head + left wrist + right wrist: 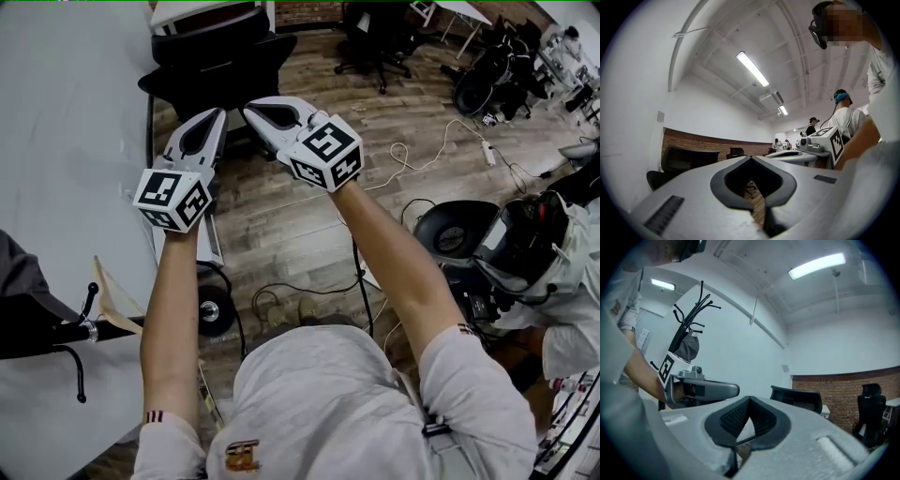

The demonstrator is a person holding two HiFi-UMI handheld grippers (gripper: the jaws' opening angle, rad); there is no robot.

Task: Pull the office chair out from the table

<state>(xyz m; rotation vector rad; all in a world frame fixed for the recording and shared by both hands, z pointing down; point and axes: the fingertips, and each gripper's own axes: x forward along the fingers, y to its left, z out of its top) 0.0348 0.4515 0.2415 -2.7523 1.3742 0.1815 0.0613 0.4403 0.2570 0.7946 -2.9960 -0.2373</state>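
Fingers (684, 197) of the left gripper (216, 120) are pressed together with nothing between them, and the right gripper (251, 111) is closed the same way, holding nothing. From where I stand, the person has both held up side by side, pointing roughly level towards 12 o'clock.

The black office chair (220, 61) is just beyond the tips, at about 11 o'clock. It sits by the far end of the white table (66, 169), which fills the 9 o'clock side. I can't tell whether its seat is under the top or clear of it. So this fits either a chair waiting to be taken hold of or one already drawn out and let go.

Any hold on it would need the jaws opened first and set over the top edge of the backrest. It looks like a chair that rolls easily, so I'd draw it slowly and straight. I'd also steer clear of the loose cables (422, 159) on the floor at 3 o'clock.
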